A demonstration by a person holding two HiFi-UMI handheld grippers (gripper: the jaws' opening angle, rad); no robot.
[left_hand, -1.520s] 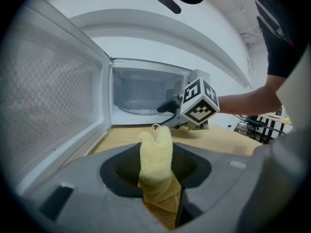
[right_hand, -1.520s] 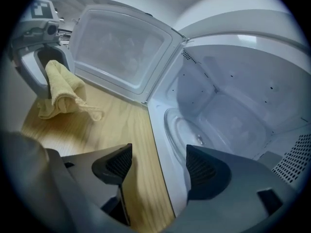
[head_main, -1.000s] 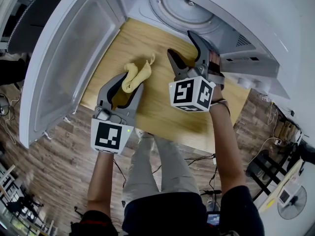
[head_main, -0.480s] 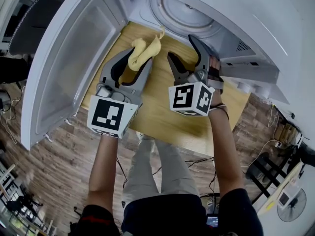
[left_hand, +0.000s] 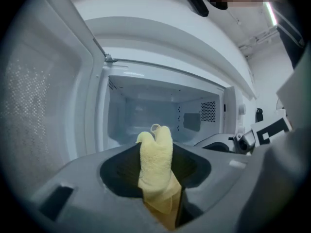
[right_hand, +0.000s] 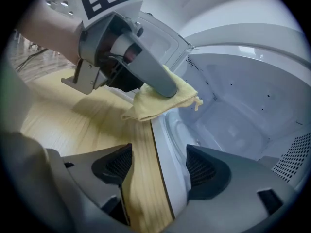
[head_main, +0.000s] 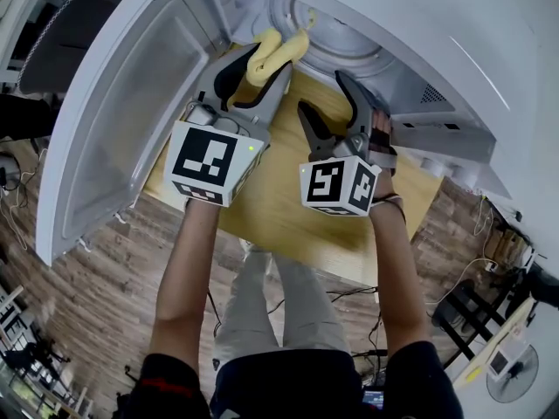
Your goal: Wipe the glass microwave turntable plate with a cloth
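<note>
**Head view.** Found the left gripper (head_main: 258,66) pressed onto a yellow cloth (head_main: 278,49), with the cloth's free end raised at the mouth of the open microwave (head_main: 454,51). Noted the glass turntable plate (head_main: 336,26) seated on the floor inside, just beyond the cloth. Cannot tell from here whether cloth and plate touch. Found the right gripper (head_main: 323,94) spread and empty above the wooden table (head_main: 288,208), just before the microwave's front. Recorded the door (head_main: 122,120) swung wide open at left.

**Left gripper view.** Confirmed jaws closed on the cloth, with a folded tuft standing up between them. Seen beyond it: the lit cavity (left_hand: 150,113), with its walls and vent holes. Could not see the plate here, as it lies below the gripper body.

**Right gripper view.** Confirmed jaws apart, with nothing between them but the table edge and the microwave's sill (right_hand: 163,154) further off. Seen the left gripper carrying the cloth over that sill, at the front of the cavity.

**Progress, as judgement.** Door opened, cloth taken up and brought to the opening. No wiping evident, so rated the wipe itself as not yet begun. Left to do: lower the cloth onto the plate and work it round the glass.
</note>
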